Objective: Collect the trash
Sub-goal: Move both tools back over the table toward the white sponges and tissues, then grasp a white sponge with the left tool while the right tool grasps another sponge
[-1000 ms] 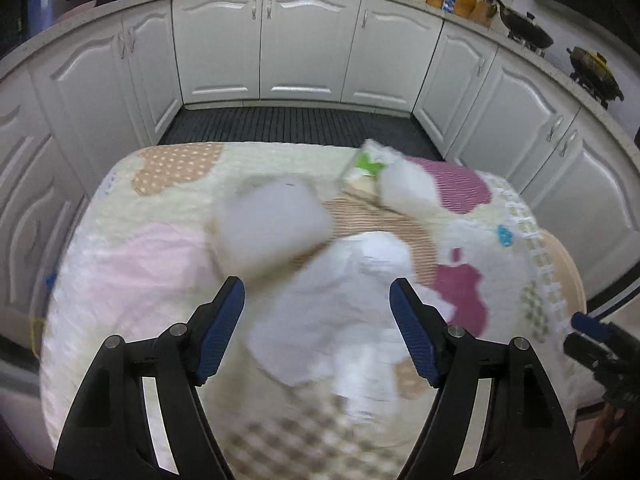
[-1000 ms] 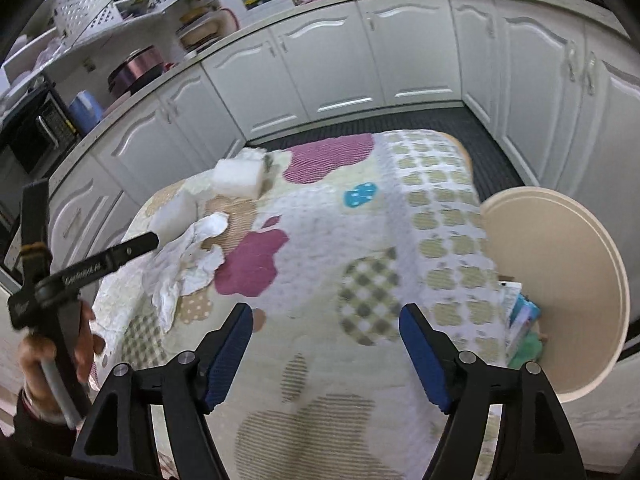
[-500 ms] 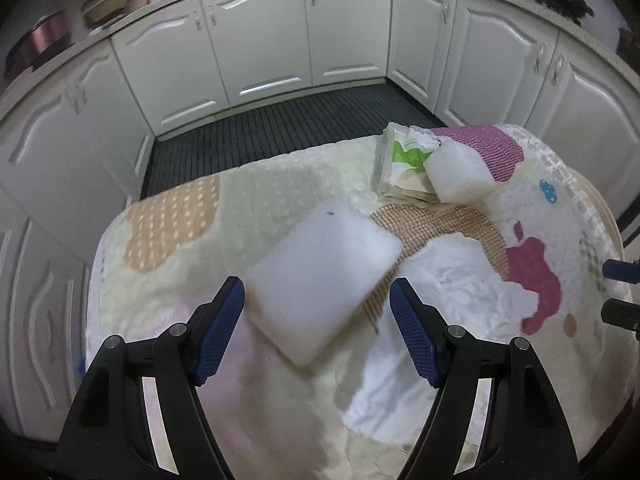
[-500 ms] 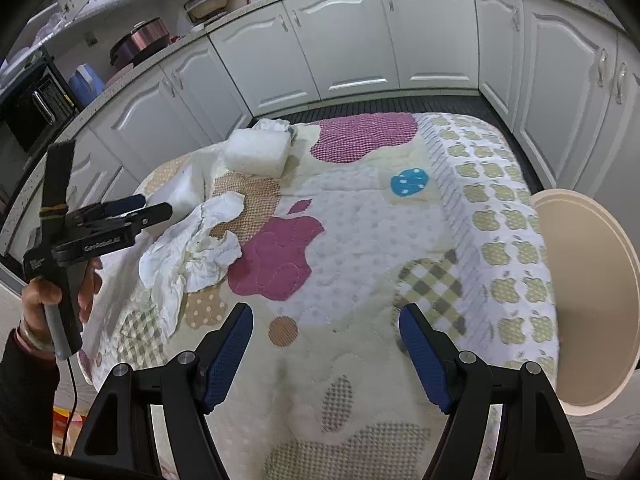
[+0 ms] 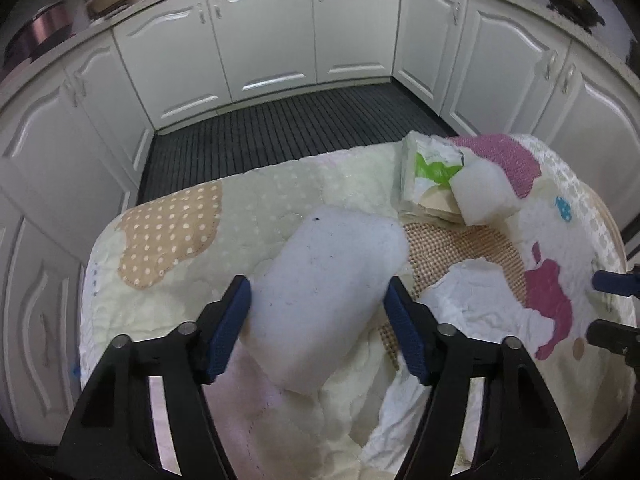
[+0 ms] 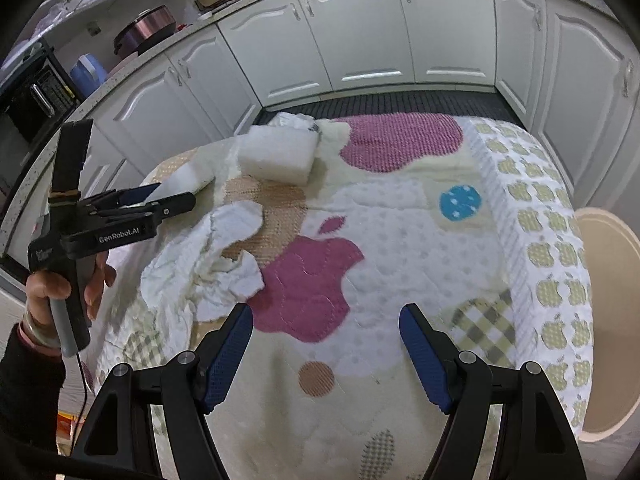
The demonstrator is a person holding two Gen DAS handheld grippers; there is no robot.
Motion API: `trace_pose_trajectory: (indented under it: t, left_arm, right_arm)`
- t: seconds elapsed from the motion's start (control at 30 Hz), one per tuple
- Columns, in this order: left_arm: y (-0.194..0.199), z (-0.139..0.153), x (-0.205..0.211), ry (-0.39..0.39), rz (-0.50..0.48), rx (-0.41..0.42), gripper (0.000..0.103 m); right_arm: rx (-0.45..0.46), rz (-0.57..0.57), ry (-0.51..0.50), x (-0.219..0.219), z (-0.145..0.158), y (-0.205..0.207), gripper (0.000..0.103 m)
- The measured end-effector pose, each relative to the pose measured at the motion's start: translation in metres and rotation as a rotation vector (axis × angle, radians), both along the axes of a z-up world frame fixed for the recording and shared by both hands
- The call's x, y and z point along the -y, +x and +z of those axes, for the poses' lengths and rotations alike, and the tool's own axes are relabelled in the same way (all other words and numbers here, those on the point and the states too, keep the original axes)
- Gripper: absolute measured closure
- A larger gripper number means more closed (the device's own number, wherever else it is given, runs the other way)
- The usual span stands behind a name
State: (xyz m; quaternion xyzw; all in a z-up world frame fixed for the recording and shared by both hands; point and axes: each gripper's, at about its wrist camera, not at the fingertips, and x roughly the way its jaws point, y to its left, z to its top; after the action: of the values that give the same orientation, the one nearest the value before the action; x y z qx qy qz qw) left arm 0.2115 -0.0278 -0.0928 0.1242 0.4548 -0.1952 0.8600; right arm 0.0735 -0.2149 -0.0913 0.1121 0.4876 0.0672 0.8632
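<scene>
One quilted table [image 5: 172,240] fills mid-frame, ringed by white kitchen cabinets [image 5: 272,36]. On it: one crumpled paper sheet [image 6: 200,268], two white foam blocks [image 5: 324,296] [image 5: 486,196], one tissue pack [image 5: 428,172]. The left hand-held gripper [image 5: 318,320] is closing around the centre block; the right hand-held gripper [image 6: 326,348] gapes wide, empty.

The left wrist view looks steeply down, close over the quilted tabletop [image 5: 248,208], cabinets [image 5: 264,40] at twelve o'clock. The right wrist view stands farther back, facing likewise. Both share the crumpled paper [image 5: 476,300] [image 6: 208,264] and foam block [image 5: 484,192] [image 6: 276,156].
</scene>
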Motion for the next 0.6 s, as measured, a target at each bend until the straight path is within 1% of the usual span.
trace_pose_trajectory:
  t: [0.03, 0.1, 0.2, 0.3, 0.43, 0.47, 0.5, 0.6]
  left_arm:
    - [-0.004, 0.004, -0.002, -0.008, 0.013, 0.01, 0.047]
    - [-0.01, 0.013, -0.006, -0.026, 0.036, 0.016, 0.058]
    - [-0.021, 0.025, -0.015, -0.045, 0.072, 0.007, 0.066]
    - [-0.033, 0.032, -0.027, -0.074, 0.096, -0.014, 0.069]
    - [-0.05, 0.036, -0.049, -0.152, 0.127, -0.073, 0.07]
    - [-0.053, 0.038, -0.055, -0.171, 0.129, -0.088, 0.07]
    - [-0.057, 0.038, -0.06, -0.188, 0.132, -0.102, 0.07]
    - [-0.066, 0.039, -0.073, -0.216, 0.156, -0.116, 0.07]
  right_arm:
    - [0.008, 0.007, -0.003, -0.002, 0.002, 0.003, 0.029]
    - [0.021, 0.013, -0.013, -0.004, 0.005, 0.009, 0.029]
    - [0.031, 0.021, -0.024, -0.005, 0.008, 0.021, 0.029]
    - [0.049, 0.042, -0.039, -0.006, 0.013, 0.036, 0.029]
    - [0.085, 0.089, -0.065, -0.012, 0.018, 0.056, 0.029]
    - [0.093, 0.108, -0.082, -0.016, 0.019, 0.063, 0.029]
    - [0.096, 0.126, -0.102, -0.019, 0.019, 0.068, 0.026]
    - [0.111, 0.188, -0.158, -0.03, 0.018, 0.083, 0.026]
